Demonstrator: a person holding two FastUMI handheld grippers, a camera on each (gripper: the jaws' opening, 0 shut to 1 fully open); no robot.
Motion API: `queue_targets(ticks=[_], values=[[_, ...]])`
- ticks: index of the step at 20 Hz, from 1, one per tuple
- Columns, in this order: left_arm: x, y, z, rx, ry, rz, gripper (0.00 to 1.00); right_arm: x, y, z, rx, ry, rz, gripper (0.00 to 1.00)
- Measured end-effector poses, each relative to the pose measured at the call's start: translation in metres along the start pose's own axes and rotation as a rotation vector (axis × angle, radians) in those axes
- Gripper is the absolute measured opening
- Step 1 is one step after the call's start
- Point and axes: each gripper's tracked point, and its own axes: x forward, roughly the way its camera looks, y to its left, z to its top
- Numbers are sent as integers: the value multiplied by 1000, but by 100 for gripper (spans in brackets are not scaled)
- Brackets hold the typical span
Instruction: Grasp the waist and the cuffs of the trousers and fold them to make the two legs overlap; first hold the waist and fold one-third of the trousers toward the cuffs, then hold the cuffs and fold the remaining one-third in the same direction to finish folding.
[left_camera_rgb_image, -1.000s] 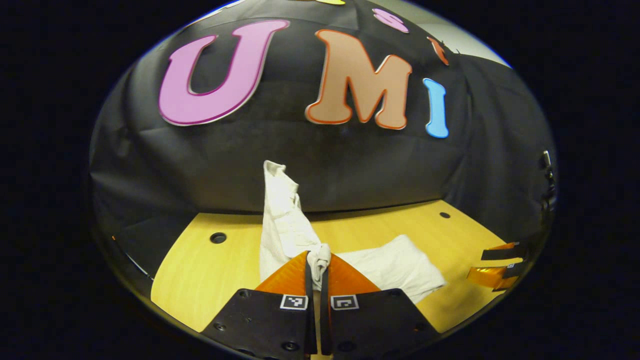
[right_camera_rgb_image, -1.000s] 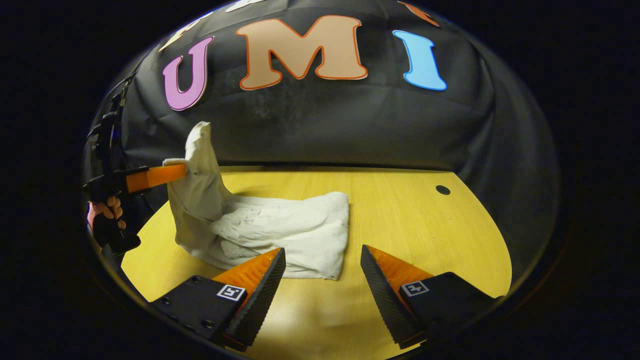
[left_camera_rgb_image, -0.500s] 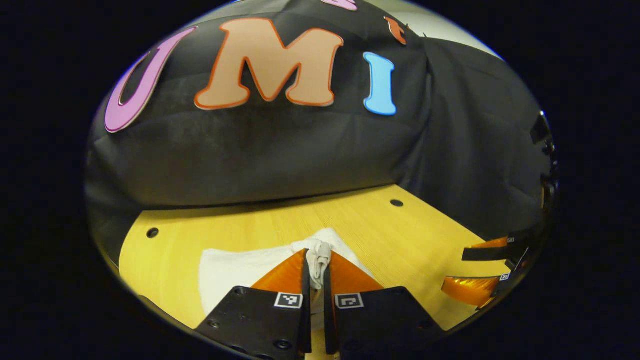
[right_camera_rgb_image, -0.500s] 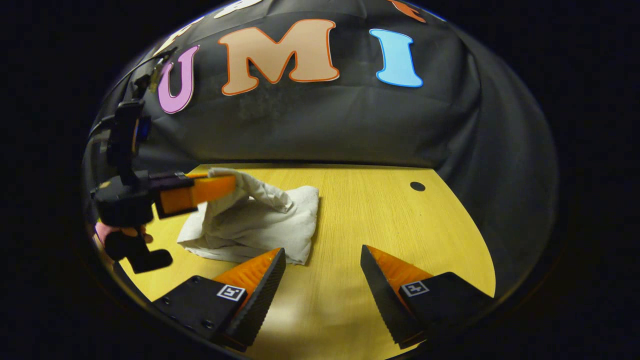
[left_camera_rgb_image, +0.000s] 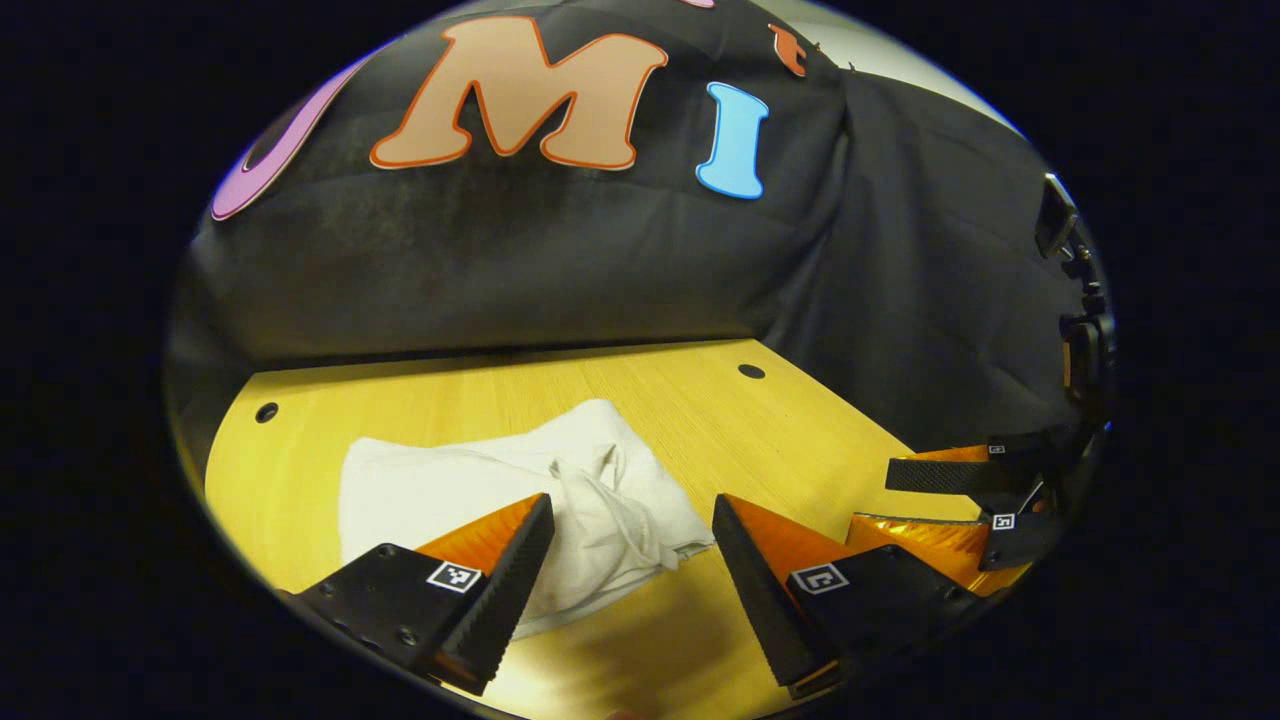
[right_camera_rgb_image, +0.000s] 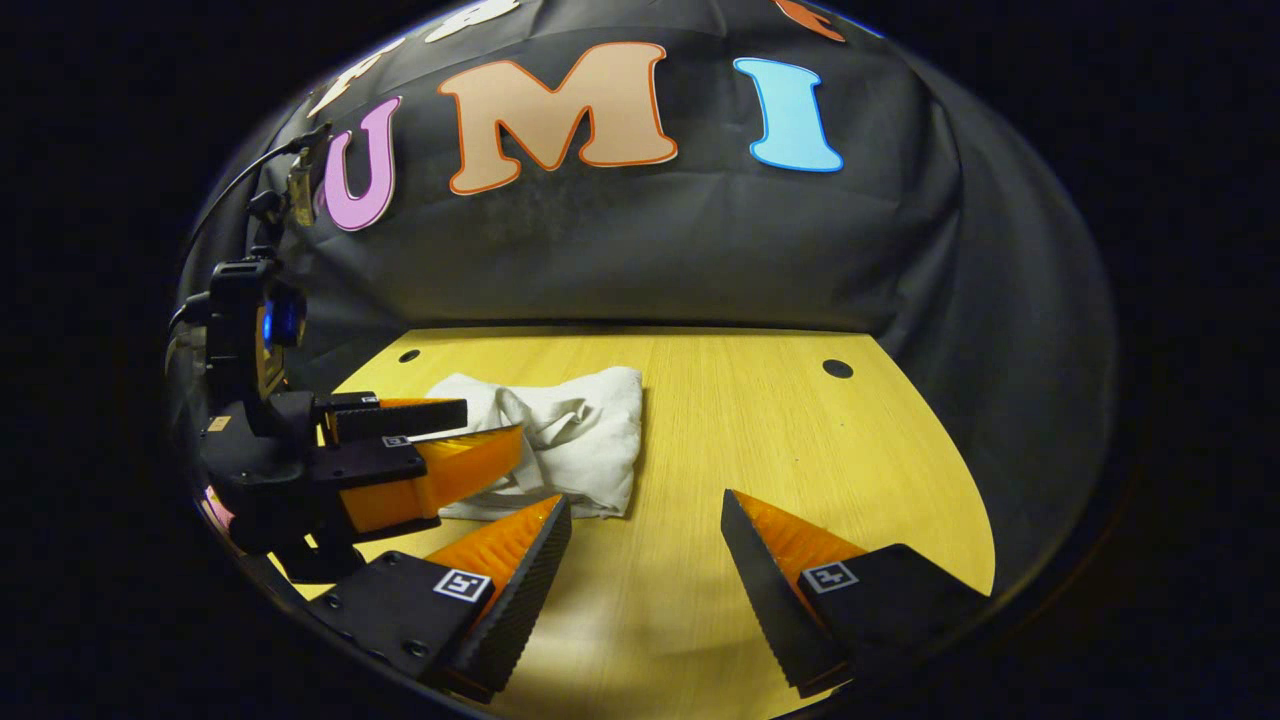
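In the left gripper view, the left tool's near finger (left_camera_rgb_image: 495, 585) hides the trousers' (left_camera_rgb_image: 440, 490) near edge, and the right tool (left_camera_rgb_image: 940, 500) is cut off at the picture's rim. In the right gripper view, the left tool (right_camera_rgb_image: 470, 435) covers the trousers' (right_camera_rgb_image: 590, 430) left end; the hand (right_camera_rgb_image: 215, 505) behind it is barely visible.

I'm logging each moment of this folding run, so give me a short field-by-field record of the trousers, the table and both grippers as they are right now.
trousers: white, lying folded in a compact bundle on the table, top layer rumpled
table: yellow wood, small round holes near its far edge
left gripper: open, fingers spread either side of the bundle's near edge, gripping nothing
right gripper: open, over bare table, beside the bundle
task stage: final fold appears laid down and released
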Motion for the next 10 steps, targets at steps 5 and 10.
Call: queue_targets(ticks=[5, 10], values=[[-46, 37, 13, 17, -29, 76, 96, -8, 23, 13, 10, -50, 20, 97], [-93, 71, 11, 5, -44, 134, 96, -24, 39, 27, 56, -121, 17, 92]])
